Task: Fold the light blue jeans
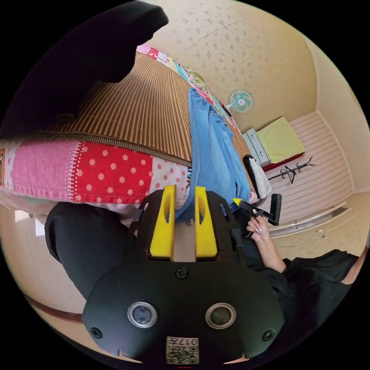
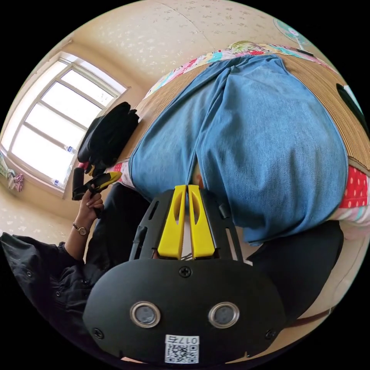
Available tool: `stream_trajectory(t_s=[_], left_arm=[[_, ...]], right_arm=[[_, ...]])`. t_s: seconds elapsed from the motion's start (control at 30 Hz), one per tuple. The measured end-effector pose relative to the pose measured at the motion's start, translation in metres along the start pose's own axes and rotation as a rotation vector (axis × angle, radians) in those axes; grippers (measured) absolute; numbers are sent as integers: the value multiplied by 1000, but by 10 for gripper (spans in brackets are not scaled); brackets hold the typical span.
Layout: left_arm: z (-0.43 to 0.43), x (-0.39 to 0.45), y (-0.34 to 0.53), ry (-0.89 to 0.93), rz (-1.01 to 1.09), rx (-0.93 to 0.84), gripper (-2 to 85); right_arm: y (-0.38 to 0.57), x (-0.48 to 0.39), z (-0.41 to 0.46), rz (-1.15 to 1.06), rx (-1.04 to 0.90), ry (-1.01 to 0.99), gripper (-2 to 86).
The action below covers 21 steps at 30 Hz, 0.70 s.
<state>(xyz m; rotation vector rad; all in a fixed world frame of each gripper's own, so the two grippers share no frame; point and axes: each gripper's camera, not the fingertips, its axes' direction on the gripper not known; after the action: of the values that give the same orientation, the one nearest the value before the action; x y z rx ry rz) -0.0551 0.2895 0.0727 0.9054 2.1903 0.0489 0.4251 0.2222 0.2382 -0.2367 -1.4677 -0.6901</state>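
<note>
The light blue jeans (image 2: pixel 250 135) lie lengthwise on a brown striped mat (image 1: pixel 135 111) on a bed, with one end hanging over the near edge. In the left gripper view the jeans (image 1: pixel 216 154) run away from me, and a strip of the hanging edge sits between my left gripper's (image 1: pixel 185 192) yellow jaws, which hold it. My right gripper (image 2: pixel 187 189) has its jaws nearly together on the hanging edge, where two denim layers meet. Each gripper also appears in the other's view, held in a hand beside the denim edge: the right gripper (image 1: pixel 256 210) and the left gripper (image 2: pixel 96 183).
A patchwork quilt (image 1: pixel 108 173) with red dotted patches covers the bed's side under the mat. A black garment (image 2: pixel 110 135) lies on the mat near a window (image 2: pixel 58 115). A fan (image 1: pixel 240 101), a drawer unit (image 1: pixel 256 148) and a coat rack (image 1: pixel 291 171) stand beyond. The person's dark-clothed legs (image 1: pixel 84 246) are against the bed.
</note>
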Motion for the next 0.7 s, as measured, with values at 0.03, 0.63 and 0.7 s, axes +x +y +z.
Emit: stream_trajectory(t_s=[0.03, 0.63, 0.7], left_arm=[[3, 3, 0, 9, 17, -15, 95], [57, 94, 14, -368, 256, -61, 46], [56, 94, 11, -337, 272, -101, 15]], right_arm=[[4, -1, -2, -14, 18, -6, 11], [24, -13, -29, -21, 41, -11, 31], [24, -13, -30, -5, 46, -27, 33]])
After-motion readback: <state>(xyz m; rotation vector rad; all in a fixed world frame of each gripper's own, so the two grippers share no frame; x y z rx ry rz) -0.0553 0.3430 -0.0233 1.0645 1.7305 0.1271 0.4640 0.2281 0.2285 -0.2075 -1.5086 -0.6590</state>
